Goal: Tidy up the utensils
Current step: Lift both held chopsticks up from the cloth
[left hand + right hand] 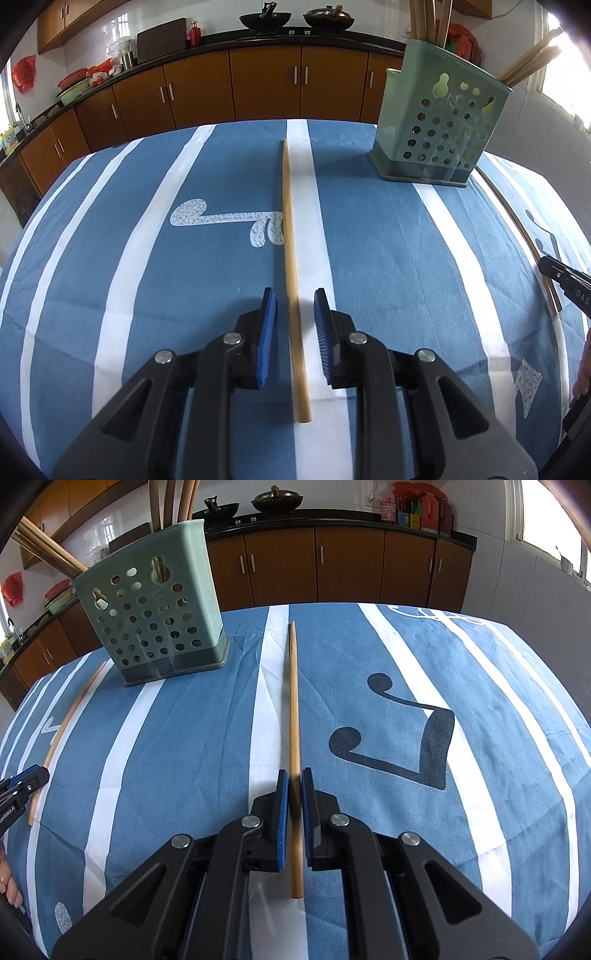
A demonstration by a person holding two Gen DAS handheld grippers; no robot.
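Observation:
A green perforated utensil holder (439, 125) stands on the striped cloth and holds several wooden chopsticks; it also shows in the right wrist view (155, 613). In the left wrist view a wooden chopstick (290, 236) lies on the cloth between the open jaws of my left gripper (294, 299), apart from both pads. In the right wrist view a second chopstick (294, 716) runs between the narrow jaws of my right gripper (294, 777), which is shut on it. The right gripper's tip (565, 280) shows at the left view's right edge.
The table has a blue cloth with white stripes (147, 258). Brown kitchen cabinets (266, 85) with two woks on the counter stand behind it. The left gripper's tip (22, 782) and its chopstick (70, 716) show at the right view's left edge.

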